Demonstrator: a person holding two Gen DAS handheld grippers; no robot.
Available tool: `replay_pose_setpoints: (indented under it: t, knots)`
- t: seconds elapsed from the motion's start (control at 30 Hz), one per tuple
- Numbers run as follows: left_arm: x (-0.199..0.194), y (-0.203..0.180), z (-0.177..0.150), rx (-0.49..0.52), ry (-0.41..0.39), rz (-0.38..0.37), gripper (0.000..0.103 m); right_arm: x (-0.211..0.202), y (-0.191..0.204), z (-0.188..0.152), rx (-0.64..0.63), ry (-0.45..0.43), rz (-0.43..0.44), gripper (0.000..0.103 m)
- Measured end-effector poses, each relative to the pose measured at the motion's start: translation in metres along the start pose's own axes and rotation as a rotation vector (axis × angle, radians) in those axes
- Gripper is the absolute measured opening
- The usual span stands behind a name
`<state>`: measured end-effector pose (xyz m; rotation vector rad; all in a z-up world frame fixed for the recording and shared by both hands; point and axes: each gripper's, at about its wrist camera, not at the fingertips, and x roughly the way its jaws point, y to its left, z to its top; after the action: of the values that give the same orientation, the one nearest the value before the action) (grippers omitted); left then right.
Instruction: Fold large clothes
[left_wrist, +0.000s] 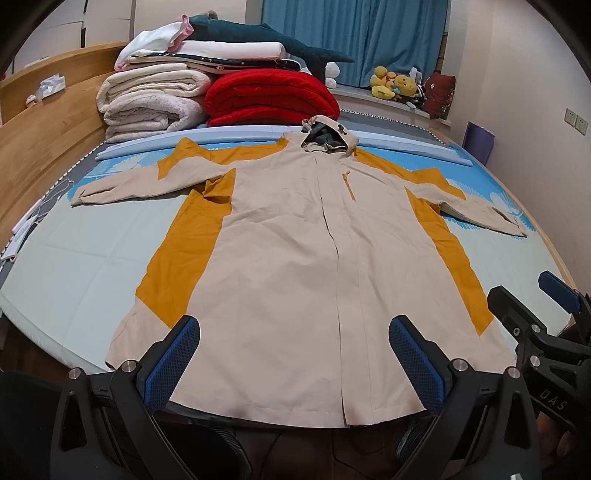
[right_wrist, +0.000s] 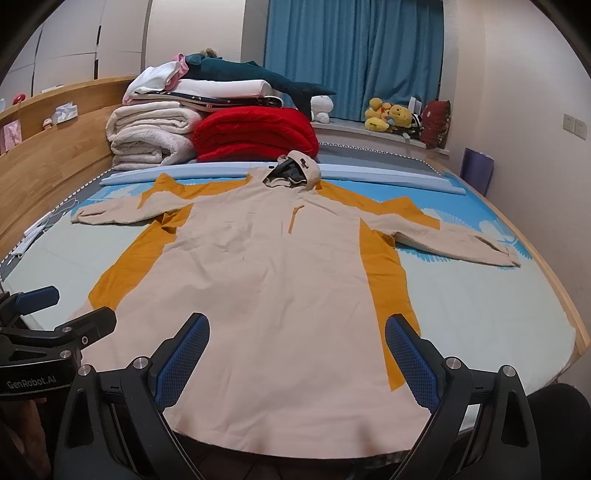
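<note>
A long cream jacket with mustard side panels lies flat and face up on the bed, sleeves spread out to both sides, hood at the far end and hem hanging over the near edge. My left gripper is open above the hem, its blue pads wide apart and empty. In the right wrist view the same jacket fills the middle, and my right gripper is open over the hem's right half, holding nothing. Each gripper appears in the other's view: the right gripper and the left gripper.
The bed has a pale green and blue sheet. Folded white blankets and a red quilt are stacked at the far end. A wooden headboard runs along the left. Plush toys sit on the window sill.
</note>
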<state>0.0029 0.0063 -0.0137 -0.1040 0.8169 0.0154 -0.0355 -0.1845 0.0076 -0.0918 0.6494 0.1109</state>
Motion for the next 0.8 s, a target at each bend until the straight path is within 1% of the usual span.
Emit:
replay_pose_setpoints:
  t: [0.8]
  knots:
    - [0.0019,-0.0036,-0.0011,0.003,0.003,0.002,0.102,0.0011,-0.0030,-0.0007,0.001,0.002,0.004,0.095]
